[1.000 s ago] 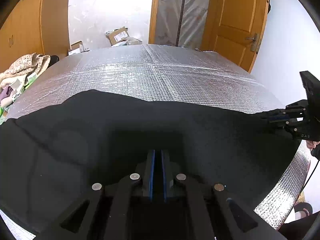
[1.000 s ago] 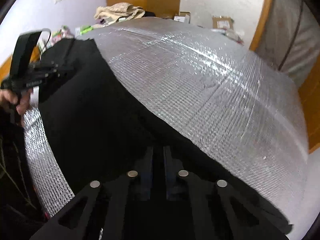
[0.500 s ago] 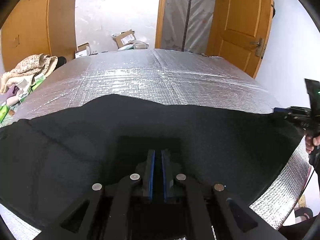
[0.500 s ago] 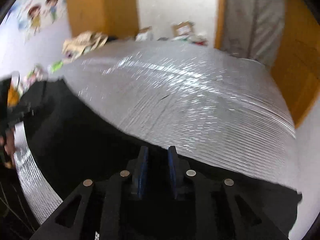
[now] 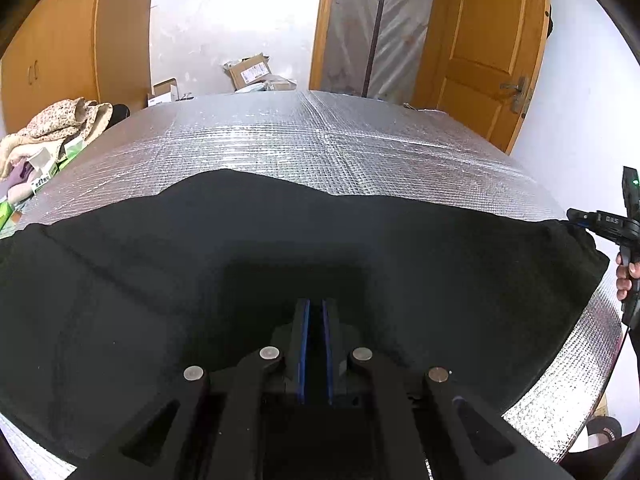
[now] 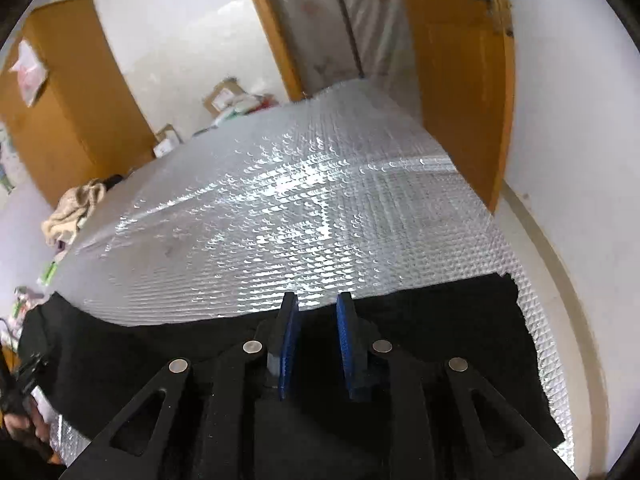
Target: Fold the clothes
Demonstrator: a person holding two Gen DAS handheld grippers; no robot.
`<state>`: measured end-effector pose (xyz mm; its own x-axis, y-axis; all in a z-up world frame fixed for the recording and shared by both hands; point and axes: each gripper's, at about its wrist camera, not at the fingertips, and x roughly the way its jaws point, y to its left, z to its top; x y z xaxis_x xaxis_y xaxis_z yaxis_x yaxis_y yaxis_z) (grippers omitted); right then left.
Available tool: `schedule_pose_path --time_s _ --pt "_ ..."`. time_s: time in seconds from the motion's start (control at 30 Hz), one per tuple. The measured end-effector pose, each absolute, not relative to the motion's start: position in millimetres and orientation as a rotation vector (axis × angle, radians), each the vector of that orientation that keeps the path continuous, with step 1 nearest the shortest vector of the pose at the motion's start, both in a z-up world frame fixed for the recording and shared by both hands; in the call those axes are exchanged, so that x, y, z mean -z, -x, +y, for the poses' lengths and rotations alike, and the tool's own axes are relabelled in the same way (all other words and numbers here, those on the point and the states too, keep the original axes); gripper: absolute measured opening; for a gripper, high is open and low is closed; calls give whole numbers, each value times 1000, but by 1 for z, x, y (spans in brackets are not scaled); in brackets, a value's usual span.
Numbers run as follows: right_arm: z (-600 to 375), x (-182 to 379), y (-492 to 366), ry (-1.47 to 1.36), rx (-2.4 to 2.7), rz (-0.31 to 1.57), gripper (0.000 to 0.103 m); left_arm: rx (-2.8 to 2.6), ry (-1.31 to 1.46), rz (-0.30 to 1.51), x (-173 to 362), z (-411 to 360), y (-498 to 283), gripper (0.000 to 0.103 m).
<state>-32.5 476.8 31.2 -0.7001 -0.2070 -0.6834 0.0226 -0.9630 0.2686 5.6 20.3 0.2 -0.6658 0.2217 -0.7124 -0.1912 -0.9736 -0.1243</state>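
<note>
Where doors stand, silver quilted surface (image 5: 320,148) under black garment (image 5: 200,264).

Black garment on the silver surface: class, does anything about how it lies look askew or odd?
Yes. The black garment is not squared up: its far edge runs wavy, humped at left, across the silver surface.

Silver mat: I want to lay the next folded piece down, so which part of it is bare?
The far half of the silver mat is bare, from the black garment's far edge to the doors. The garment covers the near half. Beige cloth and boxes crowd the left edge.
</note>
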Motion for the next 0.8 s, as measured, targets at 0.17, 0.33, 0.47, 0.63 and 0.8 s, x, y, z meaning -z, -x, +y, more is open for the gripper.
schedule_pose_path --time_s 0.17,0.33,0.47,0.63,0.8 --pt "463 -26 31 -1144 2679 -353 21 -2684 1154 -32 -1 25 -6 6" --pt "490 -15 33 -1171 2715 -546 21 -2680 1153 -48 -1 23 -6 6" --pt "512 -7 35 -1190 2736 -705 16 -2680 1151 -48 -2 23 -6 6" --pt "576 2 15 -1159 2890 -1055 14 -2683 1151 -42 -2 23 -5 6" --pt "580 -6 -17 -1029 2856 -1157 18 -2683 1152 -46 -2 23 -5 6"
